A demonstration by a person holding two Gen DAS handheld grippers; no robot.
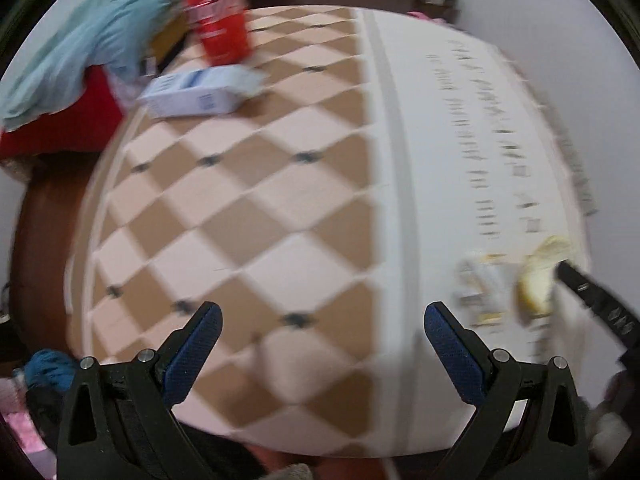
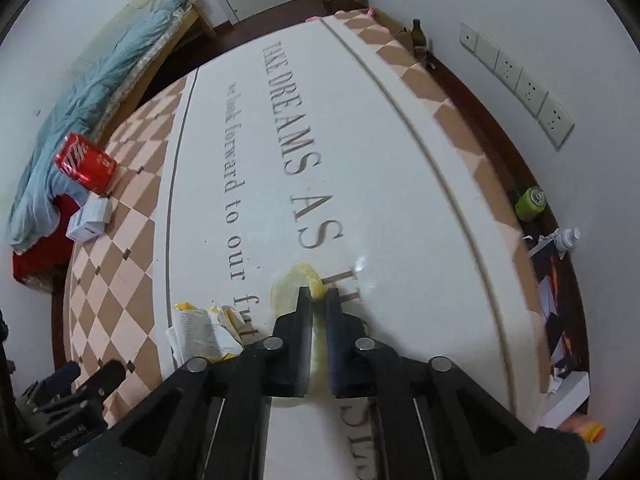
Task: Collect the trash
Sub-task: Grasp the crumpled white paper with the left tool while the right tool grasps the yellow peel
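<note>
A banana peel [image 2: 294,284] lies on the white lettered mat [image 2: 360,160]. My right gripper [image 2: 319,294] is shut on the peel's near end, just above the mat. The peel also shows in the blurred left wrist view [image 1: 540,280], with a right finger [image 1: 592,296] at it. A crumpled printed wrapper [image 2: 204,330] lies left of the peel. A red soda can [image 2: 86,163] and a small white box [image 2: 90,220] sit on the checkered part at far left. My left gripper [image 1: 320,320] is open and empty above the checkered part.
A blue blanket [image 2: 100,80] and a red cloth [image 2: 36,256] lie along the left. A green can [image 2: 530,203], a plastic bottle [image 2: 566,238] and boxes [image 2: 568,392] stand by the right wall. A dark glass bottle [image 2: 418,36] stands at the far edge.
</note>
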